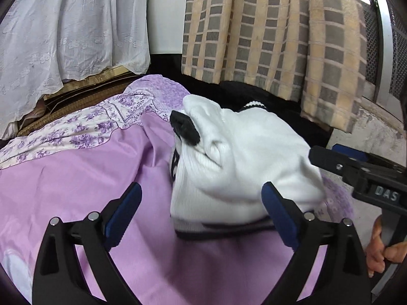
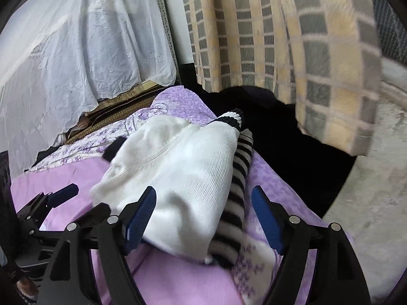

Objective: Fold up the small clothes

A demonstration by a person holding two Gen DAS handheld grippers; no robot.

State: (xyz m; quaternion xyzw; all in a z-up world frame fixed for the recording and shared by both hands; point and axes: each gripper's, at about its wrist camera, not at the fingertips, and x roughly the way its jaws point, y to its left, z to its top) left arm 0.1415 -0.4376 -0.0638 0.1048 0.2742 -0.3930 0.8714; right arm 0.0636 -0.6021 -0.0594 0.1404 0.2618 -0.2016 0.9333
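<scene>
A small white knit garment with black trim and a black-and-white striped sleeve lies bunched on a lilac bedsheet. My left gripper is open, its blue pads on either side of the garment's near hem, not closed on it. My right gripper is open too, its jaws standing wide around the garment's near end and striped sleeve. The right gripper also shows at the right edge of the left wrist view. The left gripper shows at the lower left of the right wrist view.
A floral purple pillow or quilt edge lies behind the garment. A white lace cloth hangs at the back left, a checked beige curtain at the back right. Dark fabric lies beyond the bed. Concrete floor lies to the right.
</scene>
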